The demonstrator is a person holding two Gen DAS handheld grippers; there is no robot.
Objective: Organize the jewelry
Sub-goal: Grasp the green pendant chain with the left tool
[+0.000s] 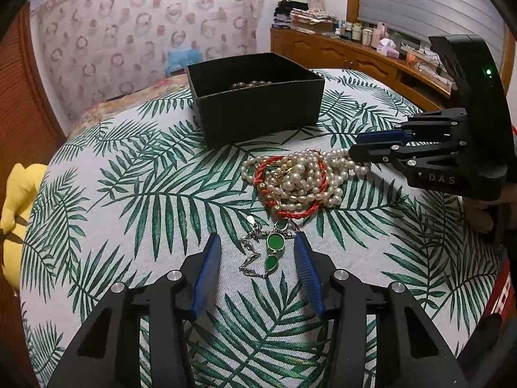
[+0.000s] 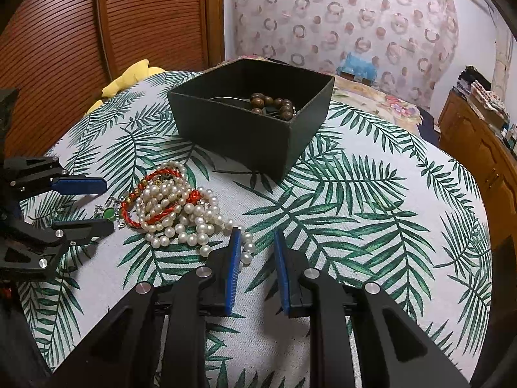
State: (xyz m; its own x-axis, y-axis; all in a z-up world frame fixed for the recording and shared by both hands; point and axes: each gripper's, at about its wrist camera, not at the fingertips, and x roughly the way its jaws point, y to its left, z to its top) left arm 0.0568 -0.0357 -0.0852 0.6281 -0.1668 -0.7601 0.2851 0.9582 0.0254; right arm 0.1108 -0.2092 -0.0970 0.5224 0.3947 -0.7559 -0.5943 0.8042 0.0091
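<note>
Task partly done, by the look of it: the black box (image 2: 248, 123) already holds a brown bead bracelet (image 2: 274, 105) and some dark item beside it, hard to make out. Still outside, heaped on the leaf-print tabletop (image 2: 371, 226) just in front of the box: pearl strands (image 1: 307, 177) tangled with a red cord bracelet (image 1: 290, 213), and a green-stone chain (image 1: 273, 245) trailing from the heap's near edge. Three pieces at least left to move; the pearls and cord are likely to need separating first. Left tongs (image 1: 257, 255) open wide, holding nothing, low over the cloth with the green-stone chain lying between the two fingers; whether the tips touch the cloth cannot be told. Right tongs (image 2: 257, 242) also open, less widely, empty; the end of a pearl strand lies just beside its left finger (image 2: 234, 252), partly hidden behind it, while the gap itself is over bare cloth. The two tongs approach the heap from opposite sides.
</note>
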